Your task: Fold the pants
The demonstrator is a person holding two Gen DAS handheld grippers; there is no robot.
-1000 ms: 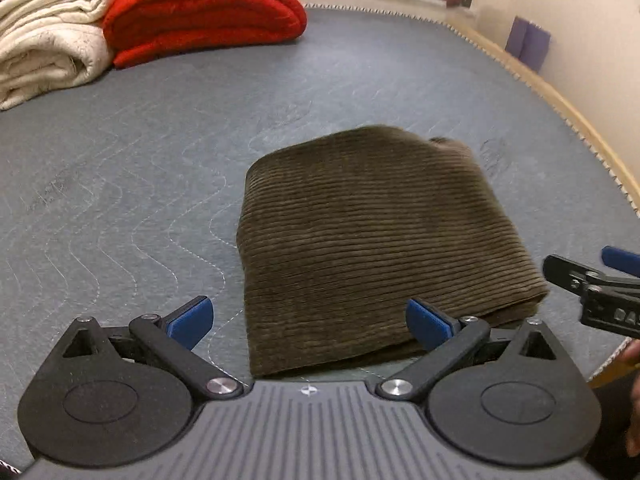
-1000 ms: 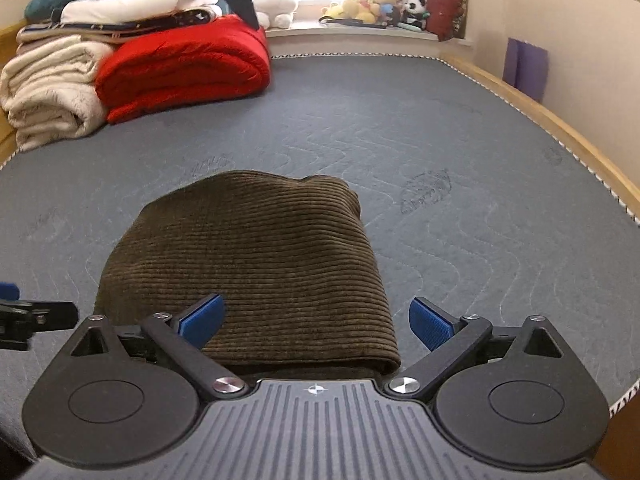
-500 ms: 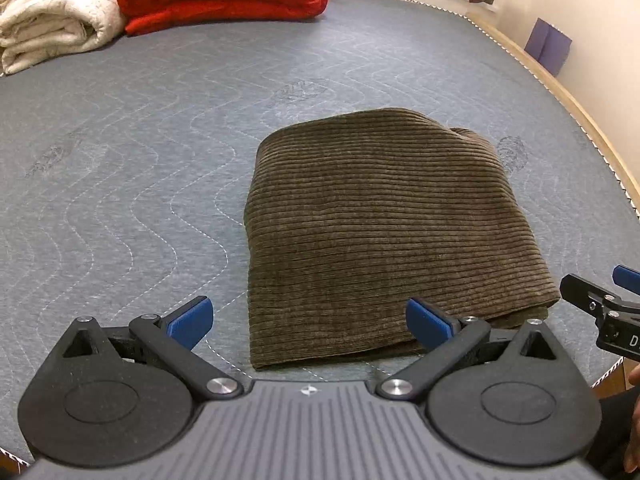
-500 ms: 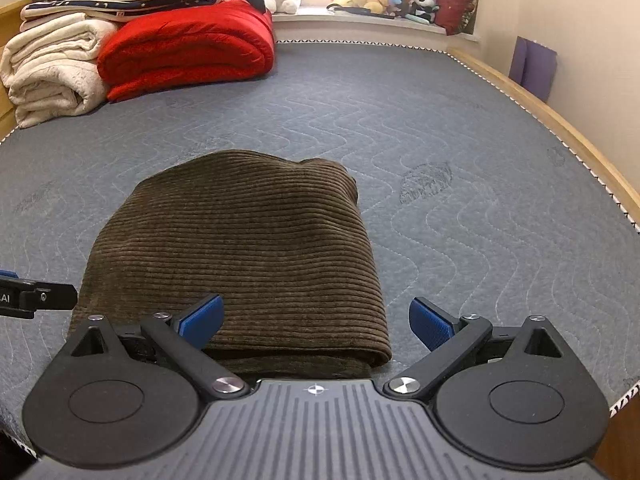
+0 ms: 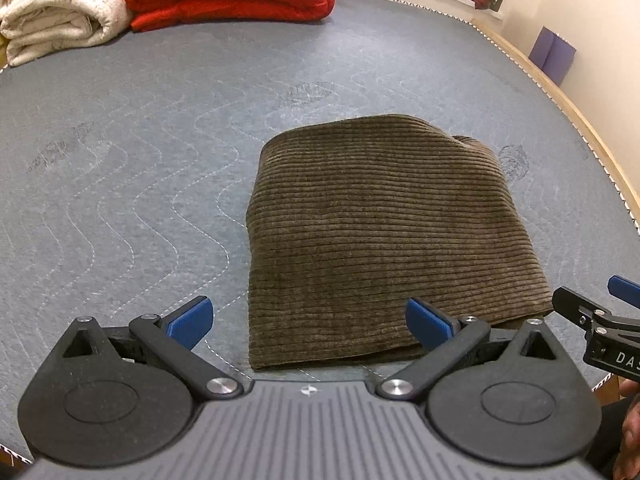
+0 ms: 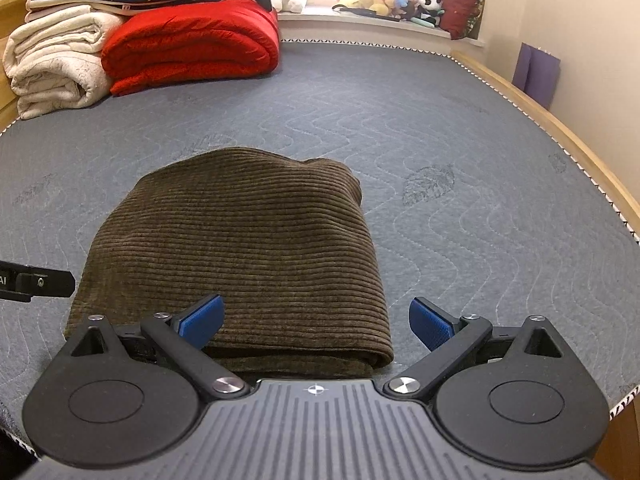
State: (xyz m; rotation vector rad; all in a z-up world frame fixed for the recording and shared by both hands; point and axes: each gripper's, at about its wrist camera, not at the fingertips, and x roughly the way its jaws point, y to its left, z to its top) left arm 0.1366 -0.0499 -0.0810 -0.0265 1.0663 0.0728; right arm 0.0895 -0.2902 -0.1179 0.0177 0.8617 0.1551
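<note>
The brown corduroy pants (image 5: 380, 232) lie folded into a compact rectangle on the grey quilted mattress (image 5: 120, 160). They also show in the right wrist view (image 6: 248, 248). My left gripper (image 5: 308, 322) is open and empty, held just above the near edge of the pants, towards their left corner. My right gripper (image 6: 318, 322) is open and empty above the near right corner of the pants. The tip of the right gripper shows at the right edge of the left wrist view (image 5: 600, 320). The tip of the left gripper shows at the left edge of the right wrist view (image 6: 36, 282).
A red folded duvet (image 6: 192, 44) and cream folded blankets (image 6: 56, 60) are stacked at the far left of the mattress (image 6: 440, 128). Plush toys (image 6: 388, 0) sit on the far ledge. A wooden bed rail (image 6: 560, 132) runs along the right side.
Both grippers have drawn back a little from the folded pants and the left view has tilted. The pants have not moved. Both grippers stay open.
</note>
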